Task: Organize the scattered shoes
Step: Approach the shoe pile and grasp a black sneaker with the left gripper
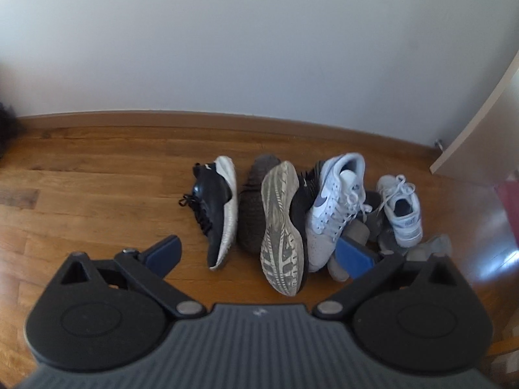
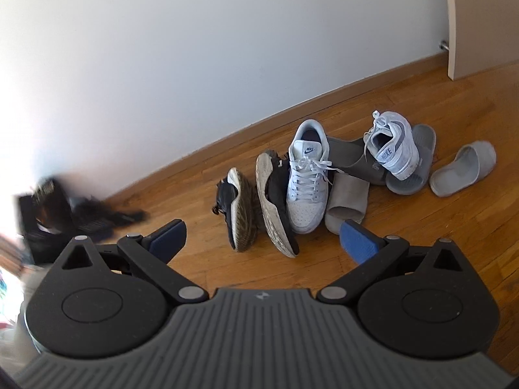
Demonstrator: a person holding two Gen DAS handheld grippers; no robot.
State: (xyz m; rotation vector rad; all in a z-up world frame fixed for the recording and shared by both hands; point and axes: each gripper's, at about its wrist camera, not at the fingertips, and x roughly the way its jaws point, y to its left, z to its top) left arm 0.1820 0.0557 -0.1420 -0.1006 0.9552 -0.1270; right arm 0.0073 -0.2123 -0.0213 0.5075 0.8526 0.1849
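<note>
A pile of shoes lies on the wooden floor near the wall. In the left wrist view: a black sneaker on its side, a dark knit shoe, a black runner showing its sole, a white sneaker tipped on it, a second white sneaker upright, grey slides. The right wrist view shows the black sneakers, white sneakers and grey slides. My left gripper and right gripper are open, empty, above the floor before the pile.
A white wall with a wooden baseboard runs behind the shoes. A white door edge with a doorstop stands at the right. Dark blurred objects lie at the left. Bare floor lies left of the pile.
</note>
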